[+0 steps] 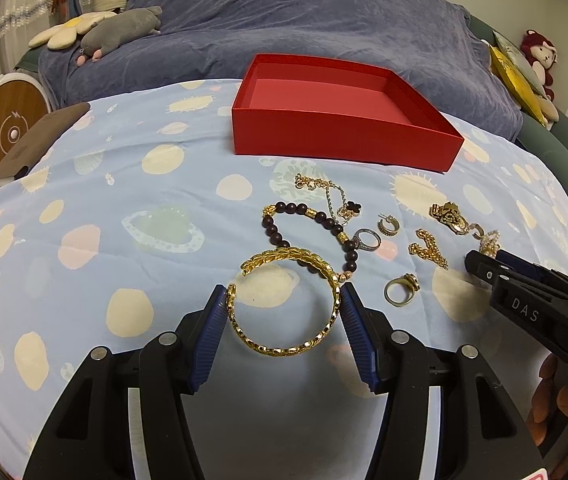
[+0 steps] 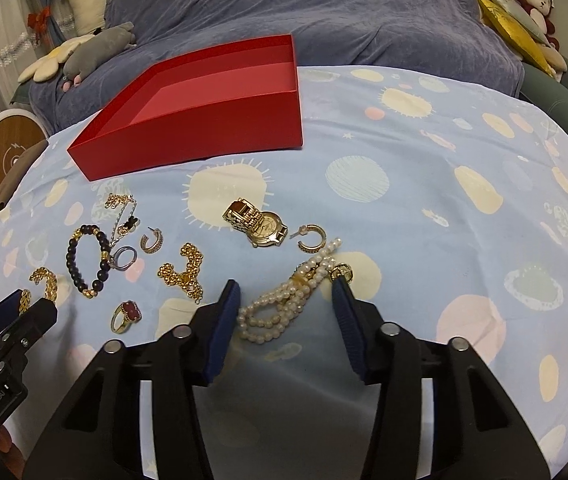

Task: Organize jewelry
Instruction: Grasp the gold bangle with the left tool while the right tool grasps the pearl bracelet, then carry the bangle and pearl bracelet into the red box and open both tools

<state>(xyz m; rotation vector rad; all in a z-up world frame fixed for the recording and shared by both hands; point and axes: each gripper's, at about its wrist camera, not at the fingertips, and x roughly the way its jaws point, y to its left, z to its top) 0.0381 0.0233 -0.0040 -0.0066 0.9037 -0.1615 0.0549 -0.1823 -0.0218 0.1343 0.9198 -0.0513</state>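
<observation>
Legibly, "DAS" on right gripper [image 1: 474,258]; left gripper [image 2: 30,306] "GenRobot.AI".

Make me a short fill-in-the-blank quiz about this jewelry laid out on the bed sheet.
1. The open cardboard box is ____ in colour.
2. The left gripper has its pads against a ____ chain bangle.
3. Between the right gripper's fingers lies a bracelet of white ____.
4. Inside, the box is ____.

Missing words: red; gold; pearls; empty

the right gripper [image 2: 286,294] straddles a pearl bracelet [image 2: 284,300]; gold watch [image 2: 258,222] ahead, red box [image 2: 204,120] beyond-left.
</observation>
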